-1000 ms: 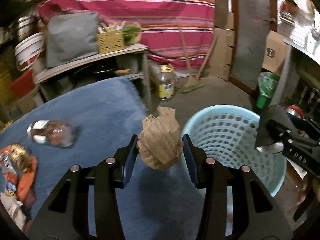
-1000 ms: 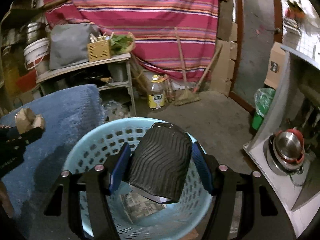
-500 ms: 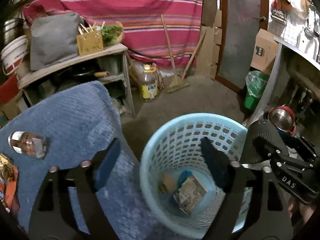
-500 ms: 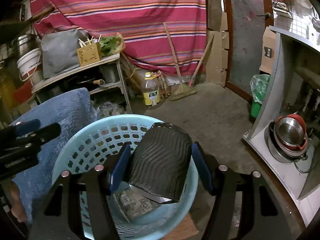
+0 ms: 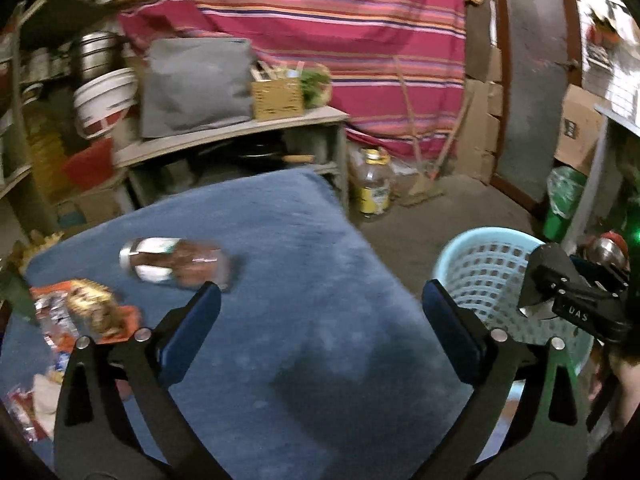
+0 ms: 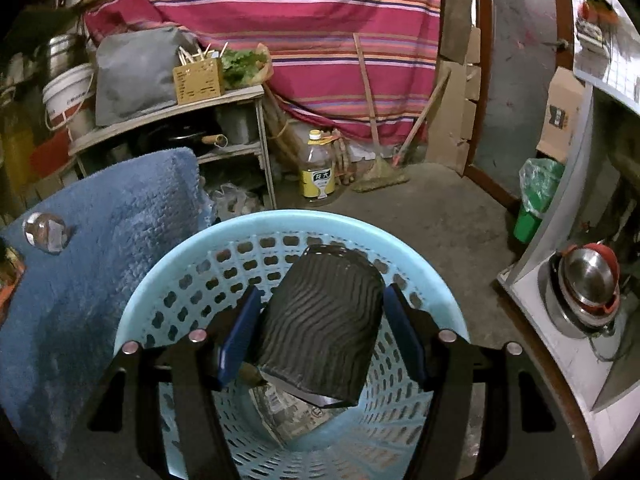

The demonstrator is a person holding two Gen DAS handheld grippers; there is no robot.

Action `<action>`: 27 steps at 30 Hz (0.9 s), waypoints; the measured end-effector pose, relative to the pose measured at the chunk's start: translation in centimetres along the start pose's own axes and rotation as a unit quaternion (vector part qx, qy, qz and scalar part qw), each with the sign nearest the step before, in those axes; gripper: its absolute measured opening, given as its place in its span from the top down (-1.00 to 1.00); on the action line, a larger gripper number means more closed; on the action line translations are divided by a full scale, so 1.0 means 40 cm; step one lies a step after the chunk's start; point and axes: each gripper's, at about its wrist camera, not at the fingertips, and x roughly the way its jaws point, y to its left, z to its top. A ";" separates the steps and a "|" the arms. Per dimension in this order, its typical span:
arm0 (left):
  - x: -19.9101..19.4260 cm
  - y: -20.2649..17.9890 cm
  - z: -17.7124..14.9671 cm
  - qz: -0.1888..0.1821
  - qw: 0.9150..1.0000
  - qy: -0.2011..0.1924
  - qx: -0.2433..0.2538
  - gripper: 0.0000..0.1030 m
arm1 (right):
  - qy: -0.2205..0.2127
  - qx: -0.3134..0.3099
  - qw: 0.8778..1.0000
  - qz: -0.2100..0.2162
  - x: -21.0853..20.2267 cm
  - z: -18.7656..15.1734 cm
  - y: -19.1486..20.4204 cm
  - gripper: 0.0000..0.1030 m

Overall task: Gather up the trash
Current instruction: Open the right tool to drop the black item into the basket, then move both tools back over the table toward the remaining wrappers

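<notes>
Blue basket (image 6: pixel 280 228), black cup (image 6: pixel 320 328) between opening right claw (image 6: pixel 320 334)

The room is dim, corners go black. Left view is smeared by motion blur; the bottle (image 5: pixel 176 266) looks soft. Right view is sharper. Fisheye bends the edges strongly.

A red-striped cloth (image 6: pixel 280 20) hung across the back wall above a bare concrete floor (image 6: pixel 420 216), with a cluttered grey shelf unit (image 6: pixel 168 112) at left, a broom (image 6: pixel 372 136) and stacked cardboard (image 6: pixel 456 112) leaning by a dark door frame (image 6: pixel 484 80), under dim indoor light.
</notes>
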 end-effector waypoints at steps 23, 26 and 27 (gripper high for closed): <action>-0.143 0.537 -0.119 0.135 0.987 -0.014 -0.084 -0.90 | -0.053 -0.085 0.993 0.056 -0.140 0.043 0.463 -0.69; -0.142 0.579 -0.139 0.141 0.986 -0.008 -0.092 -0.89 | -0.051 -0.109 0.991 0.063 -0.141 0.035 0.536 -0.69; -0.142 0.593 -0.144 0.146 0.985 -0.007 -0.094 -0.90 | -0.049 -0.115 0.990 0.063 -0.142 0.031 0.552 -0.69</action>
